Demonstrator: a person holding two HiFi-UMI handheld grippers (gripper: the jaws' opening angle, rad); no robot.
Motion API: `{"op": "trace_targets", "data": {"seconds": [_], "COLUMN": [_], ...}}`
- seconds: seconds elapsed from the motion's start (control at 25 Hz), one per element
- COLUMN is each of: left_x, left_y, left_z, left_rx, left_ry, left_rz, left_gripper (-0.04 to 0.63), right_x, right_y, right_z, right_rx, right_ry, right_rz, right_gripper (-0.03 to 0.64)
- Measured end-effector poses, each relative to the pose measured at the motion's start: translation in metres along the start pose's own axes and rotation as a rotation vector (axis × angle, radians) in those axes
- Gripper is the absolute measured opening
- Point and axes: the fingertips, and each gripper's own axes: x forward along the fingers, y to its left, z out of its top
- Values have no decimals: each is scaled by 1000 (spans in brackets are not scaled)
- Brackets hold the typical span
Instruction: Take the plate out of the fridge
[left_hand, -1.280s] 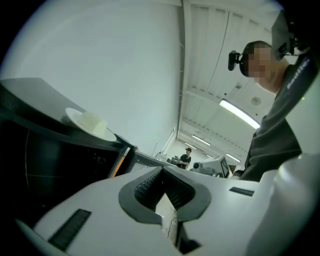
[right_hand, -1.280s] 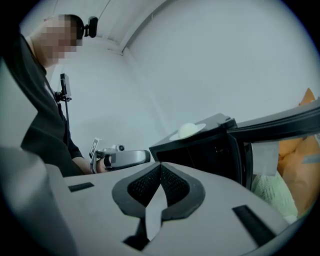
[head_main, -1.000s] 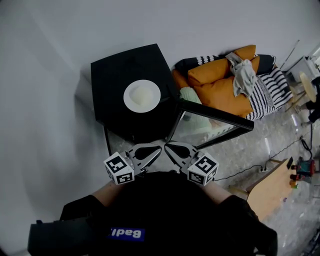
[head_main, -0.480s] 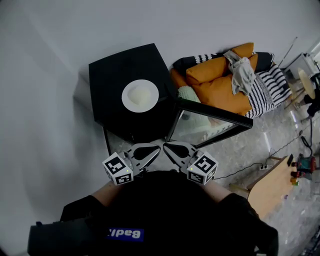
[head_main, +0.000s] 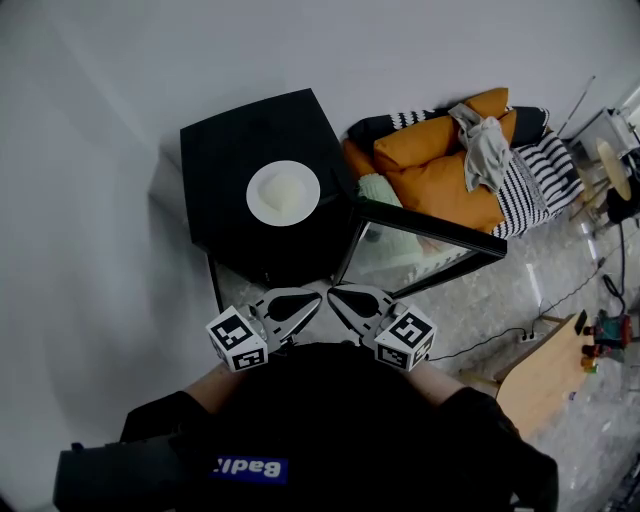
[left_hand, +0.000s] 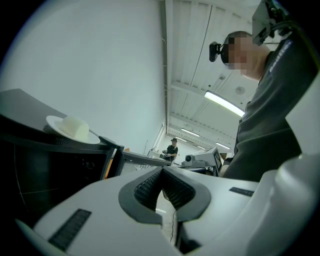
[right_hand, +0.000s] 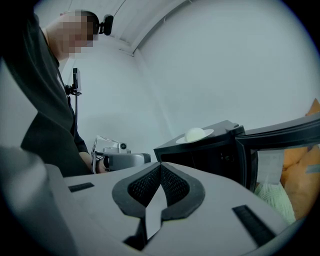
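A white plate (head_main: 284, 193) with a pale rounded lump on it rests on top of the small black fridge (head_main: 230, 140). The fridge's glass door (head_main: 410, 250) stands swung open to the right. Both grippers are held close to my body, in front of the fridge and below it in the head view. My left gripper (head_main: 313, 297) is shut with nothing in it. My right gripper (head_main: 335, 294) is shut and empty too, its tip almost meeting the left one. The plate (left_hand: 72, 129) shows at the left of the left gripper view, and the plate (right_hand: 194, 135) shows above centre in the right gripper view.
Orange cushions (head_main: 440, 170) and a striped blanket (head_main: 535, 180) lie on the floor right of the fridge. A cable (head_main: 500, 340) and a wooden board (head_main: 545, 375) lie at the lower right. A plain wall (head_main: 90, 200) runs along the left and behind.
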Motion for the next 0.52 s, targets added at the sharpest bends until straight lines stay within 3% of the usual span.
{"op": "trace_targets", "data": {"seconds": [0.52], "left_x": [-3], "left_y": [-1], "left_z": [0], "left_rx": [6], "left_ry": [1], "left_rz": [10], "left_gripper": [8], "right_x": [-2], "right_y": [1], "right_z": [0], "right_rx": [-3], "right_ry": [-1], "right_rz": [-14], "right_gripper": [9]}}
